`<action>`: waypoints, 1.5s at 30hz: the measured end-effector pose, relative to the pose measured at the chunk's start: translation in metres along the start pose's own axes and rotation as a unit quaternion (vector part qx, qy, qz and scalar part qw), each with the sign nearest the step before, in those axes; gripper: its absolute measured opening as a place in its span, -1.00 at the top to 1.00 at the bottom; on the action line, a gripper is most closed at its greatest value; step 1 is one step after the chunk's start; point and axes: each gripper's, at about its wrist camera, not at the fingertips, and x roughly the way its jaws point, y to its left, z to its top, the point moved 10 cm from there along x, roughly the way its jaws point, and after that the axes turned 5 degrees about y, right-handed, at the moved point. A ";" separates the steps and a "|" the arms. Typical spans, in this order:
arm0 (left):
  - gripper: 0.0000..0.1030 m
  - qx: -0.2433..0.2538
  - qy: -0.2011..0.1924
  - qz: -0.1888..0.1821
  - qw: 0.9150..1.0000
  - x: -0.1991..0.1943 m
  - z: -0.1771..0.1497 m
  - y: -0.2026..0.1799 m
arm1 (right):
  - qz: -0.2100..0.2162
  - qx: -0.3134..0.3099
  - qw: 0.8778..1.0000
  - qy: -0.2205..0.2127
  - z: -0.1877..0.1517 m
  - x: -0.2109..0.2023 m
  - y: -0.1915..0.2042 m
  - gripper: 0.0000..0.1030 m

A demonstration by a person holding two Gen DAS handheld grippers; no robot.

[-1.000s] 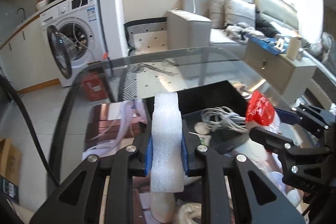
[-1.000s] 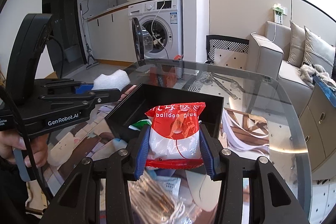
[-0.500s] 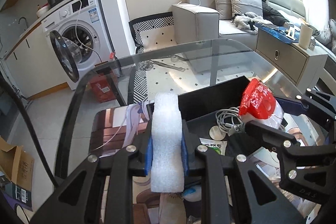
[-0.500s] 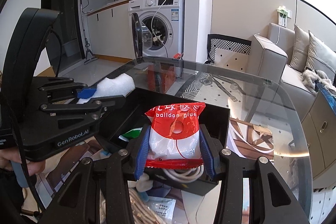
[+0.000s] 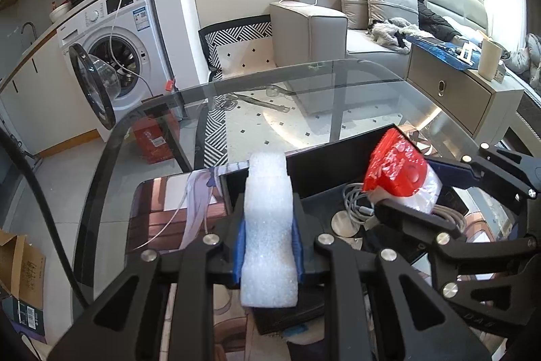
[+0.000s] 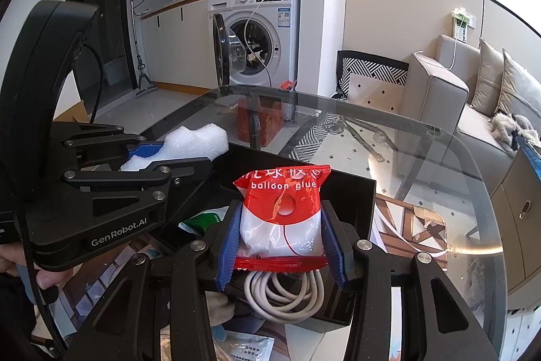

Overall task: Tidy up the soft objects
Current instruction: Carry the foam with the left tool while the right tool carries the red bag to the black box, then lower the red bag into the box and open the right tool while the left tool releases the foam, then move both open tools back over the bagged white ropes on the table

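1. Table [image 6: 422, 137] – glass top, carries everything; lies under and ahead of both tongs. Patterned mat on it, to the far side of the bin from each tongs.

2. Black bin [image 6: 351, 188] – open-topped box, directly below and just ahead of both tongs. Judged the collecting point: both soft items are held over it, so drop-off looks like the step in hand. Not yet released.

3. Left tongs [image 5: 267, 246] – pinching the foam, blue pads pressed into its sides w/ the strip bulging above and below. Held over the bin's near-left corner, angled down, prob. so the piece falls inside the wall, not onto the mat.

4. Right tongs [image 6: 280, 239] – pinching the glue bag at its mid-body, partly closed to bag width. Poised over the bin's middle, beside the left tongs, apart from them.

5. Foam strip [image 5: 267, 225] – white, soft, upright in the left tongs; top end sticks out past the pads.

6. Balloon glue bag [image 6: 282, 212] – red-topped clear pouch, label facing the right tongs' camera; hangs above the cable.

7. Cable coil [image 6: 284, 293] – white, already in the bin, under the right tongs. Bag would land on it.

8. Green packet [image 6: 203, 220] – in the bin, left of the right tongs. Contents unreadable.
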 end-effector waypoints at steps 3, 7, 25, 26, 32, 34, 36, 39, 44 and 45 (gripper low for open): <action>0.61 0.000 0.001 -0.005 1.000 0.005 0.002 -0.002 | -0.001 0.001 1.000 0.003 0.000 0.005 -0.002 0.12; 0.61 0.000 0.006 -0.012 1.000 0.012 0.001 -0.003 | -0.003 0.000 1.000 0.007 0.000 0.010 -0.006 0.12; -0.06 0.023 0.016 -0.017 0.999 0.000 -0.012 -0.016 | -0.030 -0.001 0.999 -0.035 -0.008 -0.024 -0.018 -0.95; -0.06 0.024 0.016 -0.017 0.999 -0.002 -0.014 -0.018 | -0.032 0.002 0.999 -0.036 -0.010 -0.028 -0.020 -0.96; -0.32 0.028 0.011 -0.016 0.999 -0.017 -0.025 -0.025 | -0.038 0.017 0.999 -0.036 -0.022 -0.048 -0.024 -0.99; -0.89 0.017 -0.005 -0.007 1.000 -0.028 -0.027 -0.022 | -0.036 0.023 0.998 -0.036 -0.028 -0.055 -0.023 -0.99; -1.00 0.013 -0.014 -0.002 1.000 -0.040 -0.031 -0.020 | -0.035 0.029 0.998 -0.037 -0.033 -0.062 -0.022 -0.99; -1.00 0.015 -0.007 0.012 1.000 -0.048 -0.044 -0.020 | -0.031 0.038 0.998 -0.034 -0.042 -0.073 -0.022 -0.99; -1.00 0.017 0.010 0.049 0.999 -0.058 -0.067 -0.012 | -0.018 0.048 0.998 -0.024 -0.056 -0.082 -0.016 -0.99; -1.00 0.019 0.012 0.058 0.998 -0.059 -0.072 -0.010 | -0.017 0.048 0.998 -0.022 -0.059 -0.083 -0.014 -0.99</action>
